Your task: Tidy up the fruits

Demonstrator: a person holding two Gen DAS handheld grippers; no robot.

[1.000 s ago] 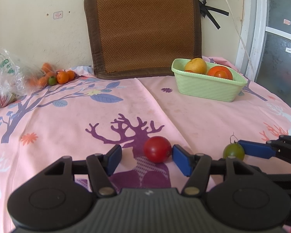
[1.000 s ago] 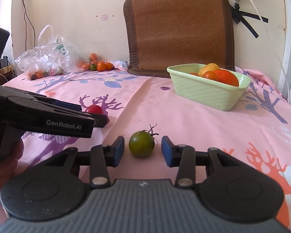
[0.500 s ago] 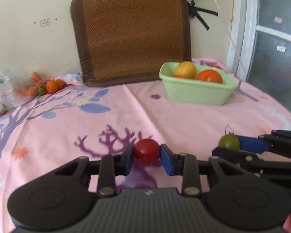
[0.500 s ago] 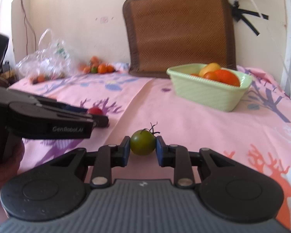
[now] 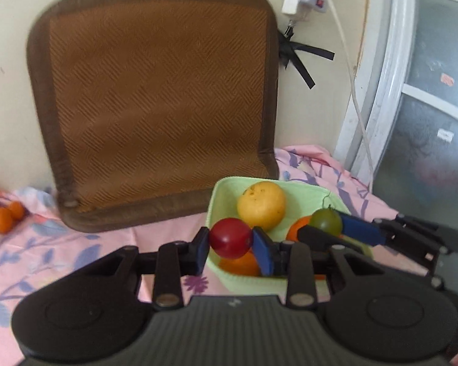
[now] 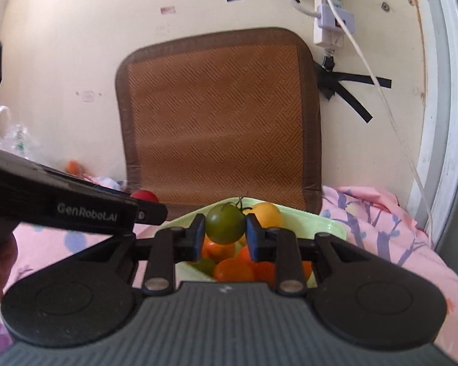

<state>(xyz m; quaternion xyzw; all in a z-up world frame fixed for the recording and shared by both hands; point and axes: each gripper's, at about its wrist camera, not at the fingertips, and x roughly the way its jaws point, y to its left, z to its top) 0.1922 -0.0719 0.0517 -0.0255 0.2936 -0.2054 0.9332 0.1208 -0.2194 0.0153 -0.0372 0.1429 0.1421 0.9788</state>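
My left gripper (image 5: 230, 245) is shut on a red tomato (image 5: 229, 235), held in the air just over the near left edge of the light green basket (image 5: 244, 280). My right gripper (image 6: 225, 238) is shut on a green tomato (image 6: 224, 222) with a stem, above the basket (image 6: 323, 221). In the left wrist view the right gripper (image 5: 328, 231) comes in from the right with the green tomato (image 5: 325, 221) over the basket's middle. The basket holds a yellow fruit (image 5: 261, 202) and several oranges (image 6: 233, 270).
A brown woven mat (image 5: 158, 106) leans on the wall right behind the basket. Small oranges (image 5: 3, 218) and a plastic bag (image 6: 12, 140) lie at the far left of the pink tablecloth (image 5: 76, 244). A power strip (image 6: 332, 21) with a cable hangs at upper right.
Both grippers closed on their tomatoes, lifted them off the cloth and carried them forward to the basket, which now sits directly under the fingertips.
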